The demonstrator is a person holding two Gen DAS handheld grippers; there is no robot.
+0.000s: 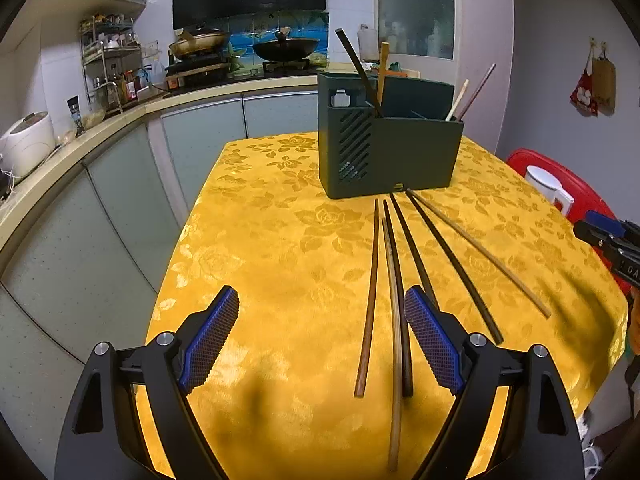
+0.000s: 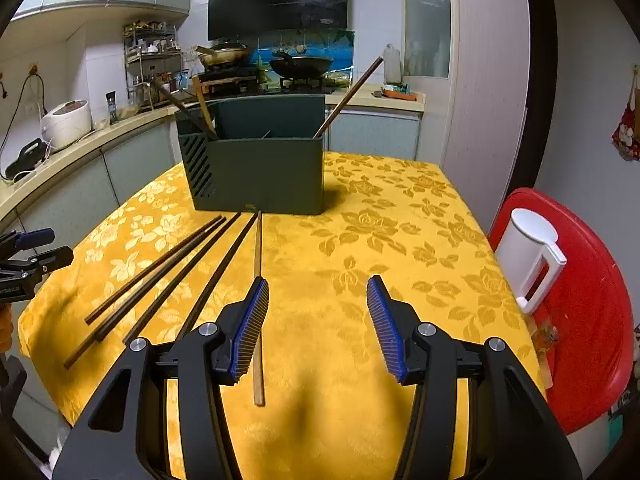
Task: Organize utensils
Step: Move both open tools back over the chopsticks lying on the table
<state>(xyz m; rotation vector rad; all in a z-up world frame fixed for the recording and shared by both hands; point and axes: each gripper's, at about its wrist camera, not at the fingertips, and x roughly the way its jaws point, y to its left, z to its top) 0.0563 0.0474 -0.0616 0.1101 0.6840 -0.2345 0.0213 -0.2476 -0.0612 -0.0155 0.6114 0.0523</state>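
A dark green utensil holder (image 1: 392, 148) (image 2: 256, 168) stands on the yellow tablecloth with a few chopsticks upright in it. Several loose chopsticks (image 1: 370, 296) (image 2: 188, 268) lie fanned on the cloth in front of it, brown and black. A light wooden chopstick (image 2: 258, 304) lies rightmost, just inside my right gripper's left finger. My left gripper (image 1: 322, 336) is open and empty over the cloth, left of the chopsticks; a pale chopstick (image 1: 394, 360) runs beside its right finger. My right gripper (image 2: 318, 330) is open and empty. Each gripper shows at the edge of the other view (image 1: 608, 240) (image 2: 28, 260).
The table (image 2: 400, 220) has a yellow floral cloth. A red stool with a white jug (image 2: 528, 256) stands at the right edge. A kitchen counter with a rice cooker (image 2: 66, 122), racks and woks runs along the left and back.
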